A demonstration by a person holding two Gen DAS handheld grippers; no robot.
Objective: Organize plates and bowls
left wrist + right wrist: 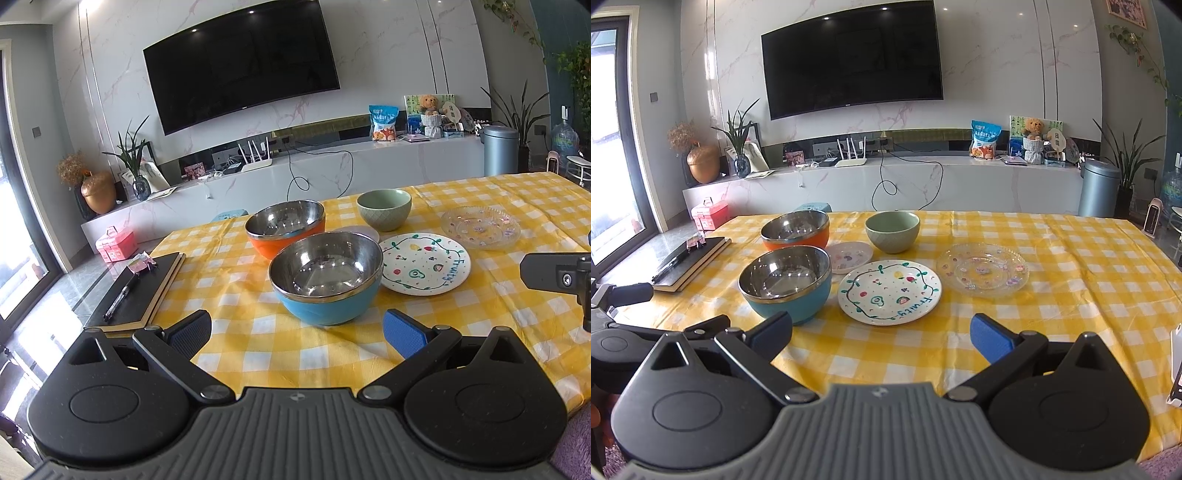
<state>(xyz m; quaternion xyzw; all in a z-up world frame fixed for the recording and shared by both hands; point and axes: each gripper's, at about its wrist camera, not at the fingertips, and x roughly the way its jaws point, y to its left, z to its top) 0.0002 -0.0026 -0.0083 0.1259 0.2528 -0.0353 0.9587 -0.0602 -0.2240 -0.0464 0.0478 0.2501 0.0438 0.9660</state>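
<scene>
On the yellow checked tablecloth (240, 314) stand a blue steel-lined bowl (327, 277) (785, 282), an orange steel-lined bowl (286, 227) (795, 230) behind it, and a green ceramic bowl (384, 209) (892, 231). A white painted plate (424, 264) (889, 291), a clear glass plate (480, 227) (982, 270) and a small pink-patterned dish (360, 232) (849, 256) lie beside them. My left gripper (297, 334) is open and empty just in front of the blue bowl. My right gripper (881, 336) is open and empty in front of the painted plate.
A black notebook (144, 291) (690, 262) with a pen (120, 299) lies at the table's left edge. Part of the right gripper (557, 277) shows at the left wrist view's right side. A TV wall and low cabinet stand behind the table.
</scene>
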